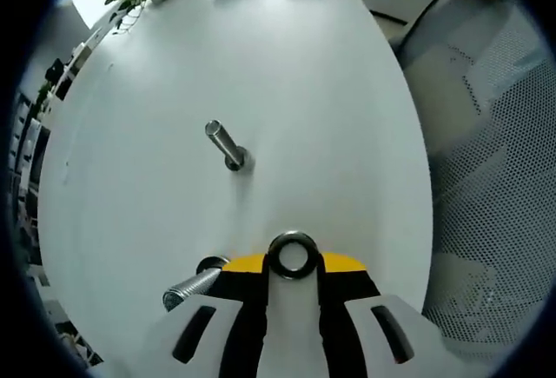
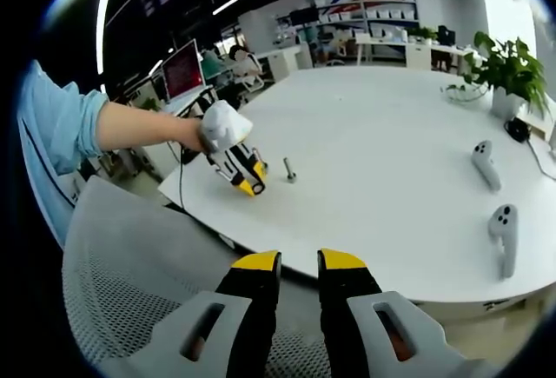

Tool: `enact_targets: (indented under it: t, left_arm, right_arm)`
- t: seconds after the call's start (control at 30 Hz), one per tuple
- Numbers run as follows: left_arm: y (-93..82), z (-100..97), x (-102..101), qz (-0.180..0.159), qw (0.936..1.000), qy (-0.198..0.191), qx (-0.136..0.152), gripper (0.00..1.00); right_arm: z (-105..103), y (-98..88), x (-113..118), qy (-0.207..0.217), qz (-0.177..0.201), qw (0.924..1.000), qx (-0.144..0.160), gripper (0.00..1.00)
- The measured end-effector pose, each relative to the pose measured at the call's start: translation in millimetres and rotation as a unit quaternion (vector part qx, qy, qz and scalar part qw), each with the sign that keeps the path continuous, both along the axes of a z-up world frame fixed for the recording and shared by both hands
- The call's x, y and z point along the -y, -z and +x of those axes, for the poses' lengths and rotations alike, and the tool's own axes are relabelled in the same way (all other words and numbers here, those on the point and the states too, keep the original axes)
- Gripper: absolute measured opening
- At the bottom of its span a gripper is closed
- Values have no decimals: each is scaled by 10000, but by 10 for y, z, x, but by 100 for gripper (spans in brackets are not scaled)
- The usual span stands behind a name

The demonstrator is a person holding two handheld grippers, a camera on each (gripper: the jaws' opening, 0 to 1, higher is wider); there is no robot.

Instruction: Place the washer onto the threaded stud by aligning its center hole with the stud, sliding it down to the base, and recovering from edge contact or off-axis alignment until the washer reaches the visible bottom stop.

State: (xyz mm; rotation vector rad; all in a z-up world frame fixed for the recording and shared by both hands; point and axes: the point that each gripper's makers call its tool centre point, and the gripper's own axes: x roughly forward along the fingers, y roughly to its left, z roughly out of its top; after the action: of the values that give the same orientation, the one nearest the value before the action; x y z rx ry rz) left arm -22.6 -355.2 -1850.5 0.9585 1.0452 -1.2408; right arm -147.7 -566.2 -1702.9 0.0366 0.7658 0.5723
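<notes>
On the white table (image 1: 330,117) stands a shiny threaded stud (image 1: 226,144), well apart from the left gripper (image 1: 294,261). Its jaws are clamped on the washer (image 1: 293,255) — a silver ring held at the tips. Low down, the right gripper (image 2: 298,265) hangs by a mesh chair (image 2: 122,256) — jaws a little apart, holding nothing.

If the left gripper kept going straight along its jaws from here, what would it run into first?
Probably the upright threaded stud on the white table; the left gripper, holding the washer, points slightly right of it, so it might pass beside it.
</notes>
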Motion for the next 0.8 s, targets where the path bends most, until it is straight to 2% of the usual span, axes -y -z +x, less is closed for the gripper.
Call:
enact_targets:
  t: [0.33, 0.8]
  left_arm:
    - [-63, 14, -83, 49, 9999, -87, 18, 19]
    - [-293, 35, -170, -53, 9994, -316, 152, 19]
  right_arm:
    - [3, -6, -10, -30, 17, 10000, 17, 20]
    - [9, -20, -27, -86, 40, 9999, 60, 20]
